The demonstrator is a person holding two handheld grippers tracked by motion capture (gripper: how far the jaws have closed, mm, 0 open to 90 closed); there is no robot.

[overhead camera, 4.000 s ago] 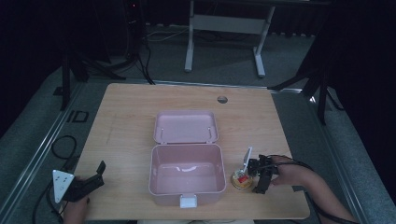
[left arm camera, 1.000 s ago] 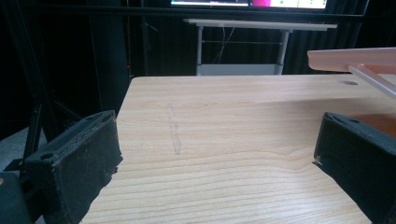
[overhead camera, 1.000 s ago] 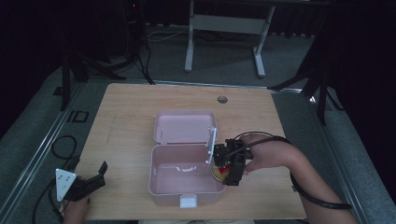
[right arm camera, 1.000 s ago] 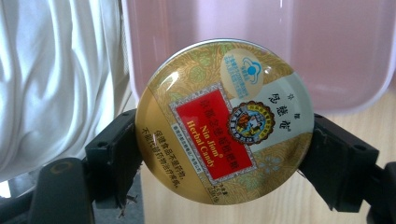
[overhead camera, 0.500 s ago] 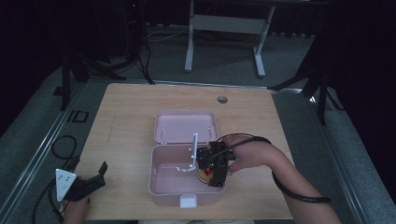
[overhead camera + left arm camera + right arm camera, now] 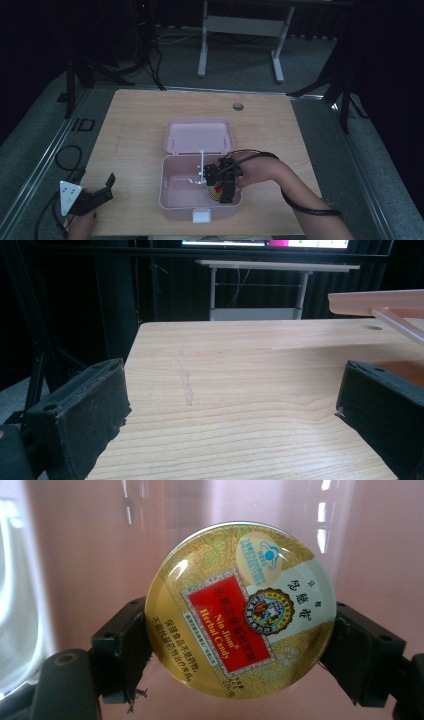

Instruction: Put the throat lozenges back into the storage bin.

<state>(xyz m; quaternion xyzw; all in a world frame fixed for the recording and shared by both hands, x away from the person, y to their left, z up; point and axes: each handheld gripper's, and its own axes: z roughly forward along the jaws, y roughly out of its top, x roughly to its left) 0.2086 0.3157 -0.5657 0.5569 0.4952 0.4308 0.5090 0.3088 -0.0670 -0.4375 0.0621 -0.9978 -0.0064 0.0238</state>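
Wooden table (image 6: 135, 130); candy tin (image 6: 240, 610) between right gripper's (image 6: 240, 655) fingers (image 6: 122, 645) inside pink box (image 6: 170, 192)

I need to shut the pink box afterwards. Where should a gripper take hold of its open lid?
Judging from the high view, grip the pink lid's far rim, coming from above: it lies flat beyond the box, hinged on the near edge.

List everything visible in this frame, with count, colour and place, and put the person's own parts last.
Table: one, light wood, centre.
Box: one, pink, open, mid-table, lid lying back behind it.
Candy tin: one, round, gold and red, held over the box's inside.
Desk frame: one, pale, on the floor beyond the table.
Left claw: black, open, at the table's near left corner.
Right claw: black, shut on the tin, inside the box.
Right hand: one, behind the right claw.
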